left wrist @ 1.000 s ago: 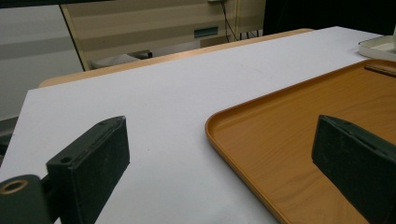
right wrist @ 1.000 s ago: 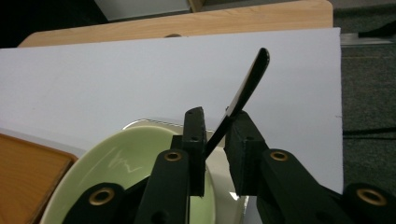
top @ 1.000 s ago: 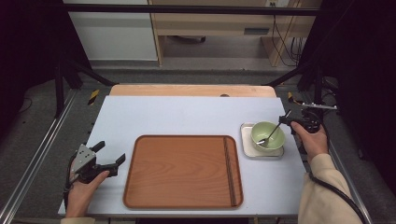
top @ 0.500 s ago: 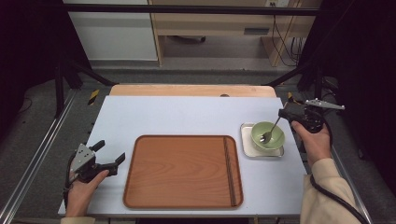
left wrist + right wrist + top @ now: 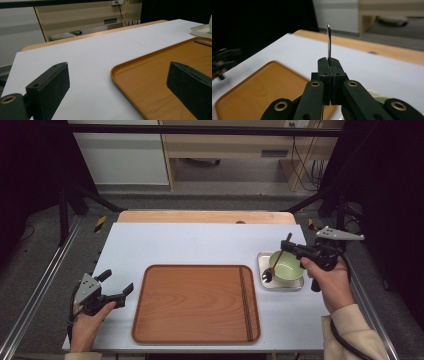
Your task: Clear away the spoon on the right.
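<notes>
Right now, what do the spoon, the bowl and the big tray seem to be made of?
Spoon: probably metal; thin, shiny handle edge.
Bowl: perhaps ceramic or plastic; smooth pale green.
Tray: wood or wood-look laminate; brown grain, matte.

A slim dark spoon [image 5: 276,261] with a thin metal handle hangs tilted, clamped near the handle's upper end in the right tongs [image 5: 286,246]. Its handle tip points up and away, and its dark bowl end sits low over the near-left rim of the pale green bowl [image 5: 286,266], which rests in a small white square dish [image 5: 280,285].
</notes>
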`<state>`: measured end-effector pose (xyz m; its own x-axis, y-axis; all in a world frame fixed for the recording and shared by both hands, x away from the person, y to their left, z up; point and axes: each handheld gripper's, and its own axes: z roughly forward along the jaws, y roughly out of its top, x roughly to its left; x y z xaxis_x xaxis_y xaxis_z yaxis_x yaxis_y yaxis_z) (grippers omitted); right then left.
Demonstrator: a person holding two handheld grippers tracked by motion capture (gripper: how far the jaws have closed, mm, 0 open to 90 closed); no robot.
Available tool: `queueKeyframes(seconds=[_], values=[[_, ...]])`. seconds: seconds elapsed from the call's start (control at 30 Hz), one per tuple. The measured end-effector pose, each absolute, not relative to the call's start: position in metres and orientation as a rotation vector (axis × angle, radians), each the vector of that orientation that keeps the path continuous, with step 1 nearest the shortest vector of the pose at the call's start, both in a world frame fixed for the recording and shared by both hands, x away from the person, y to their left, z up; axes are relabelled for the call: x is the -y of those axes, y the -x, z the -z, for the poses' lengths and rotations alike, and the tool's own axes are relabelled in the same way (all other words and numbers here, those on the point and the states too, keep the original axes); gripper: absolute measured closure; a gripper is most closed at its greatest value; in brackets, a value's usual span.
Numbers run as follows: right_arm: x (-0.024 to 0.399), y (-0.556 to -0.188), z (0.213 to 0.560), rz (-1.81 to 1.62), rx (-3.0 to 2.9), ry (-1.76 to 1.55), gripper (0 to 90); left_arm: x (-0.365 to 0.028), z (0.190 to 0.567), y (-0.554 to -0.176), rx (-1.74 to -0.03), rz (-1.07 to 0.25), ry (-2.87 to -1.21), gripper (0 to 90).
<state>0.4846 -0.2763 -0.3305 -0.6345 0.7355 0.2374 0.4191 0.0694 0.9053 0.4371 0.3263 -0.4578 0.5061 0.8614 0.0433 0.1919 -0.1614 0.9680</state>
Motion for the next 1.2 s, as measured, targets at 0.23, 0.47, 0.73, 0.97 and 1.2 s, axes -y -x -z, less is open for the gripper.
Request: queueKeyframes(seconds=[0.23, 0.47, 0.73, 0.97, 1.2], values=[[0.232, -0.47, 0.359, -1.623, -2.255, -1.136, 89.6, -0.326, 0.457, -0.437, -0.91, -0.764, -1.653, 4.3], [0.205, -0.463, 0.382, -1.616, -2.411, -1.135, 89.6, -0.325, 0.458, -0.438, -0.909, -0.761, -1.659, 4.3], [0.188, -0.463, 0.406, -1.588, -2.545, -1.163, 89.4, -0.324, 0.459, -0.438, -0.907, -0.759, -1.664, 4.3], [0.179, -0.474, 0.416, -1.513, -2.569, -1.18, 83.2, -0.323, 0.459, -0.438, -0.904, -0.759, -1.669, 4.3], [0.17, -0.484, 0.426, -1.443, -2.55, -1.181, 77.5, -0.324, 0.46, -0.439, -0.906, -0.761, -1.668, 4.3]])
